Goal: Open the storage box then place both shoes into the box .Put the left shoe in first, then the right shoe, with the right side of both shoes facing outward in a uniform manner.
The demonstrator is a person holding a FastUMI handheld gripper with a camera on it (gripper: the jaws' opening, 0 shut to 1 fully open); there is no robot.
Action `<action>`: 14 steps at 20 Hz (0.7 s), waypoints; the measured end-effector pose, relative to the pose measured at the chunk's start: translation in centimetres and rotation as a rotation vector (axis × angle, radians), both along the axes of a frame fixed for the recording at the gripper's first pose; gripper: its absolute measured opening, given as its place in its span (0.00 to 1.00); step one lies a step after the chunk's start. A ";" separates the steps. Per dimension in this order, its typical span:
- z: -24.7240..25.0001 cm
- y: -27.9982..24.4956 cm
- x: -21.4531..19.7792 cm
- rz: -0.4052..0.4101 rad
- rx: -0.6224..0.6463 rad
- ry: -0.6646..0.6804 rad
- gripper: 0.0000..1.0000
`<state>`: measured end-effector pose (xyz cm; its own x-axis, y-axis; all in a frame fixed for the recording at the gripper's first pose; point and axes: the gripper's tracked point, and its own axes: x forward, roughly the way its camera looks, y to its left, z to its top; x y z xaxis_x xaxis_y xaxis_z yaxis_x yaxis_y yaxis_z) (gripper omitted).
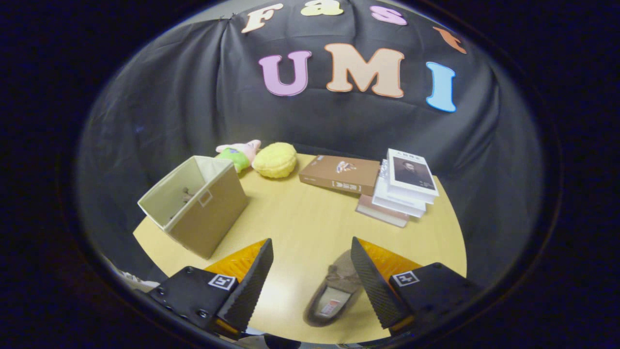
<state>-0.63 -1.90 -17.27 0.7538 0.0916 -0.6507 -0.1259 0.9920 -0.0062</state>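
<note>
A beige fabric storage box (201,206) stands open-topped on the yellow table (310,218), beyond my left finger. Something small and dark lies inside it, too small to tell what. A brown shoe (334,291) lies on the table between my fingers, close against the right finger (370,278), its opening facing up. My gripper (312,252) hovers above the table with its fingers wide apart and nothing pressed between them.
A yellow plush (275,160) and a pink and green plush toy (240,152) lie at the table's far edge behind the box. A brown book (339,175) and a stack of books (402,189) sit at the far right.
</note>
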 end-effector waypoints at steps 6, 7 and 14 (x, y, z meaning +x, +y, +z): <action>-3.8 -4.1 -2.8 -0.027 -0.042 0.089 1.00; -4.8 -4.6 -3.1 -0.029 -0.045 0.108 1.00; -11.9 -6.9 -5.1 -0.042 -0.031 0.260 1.00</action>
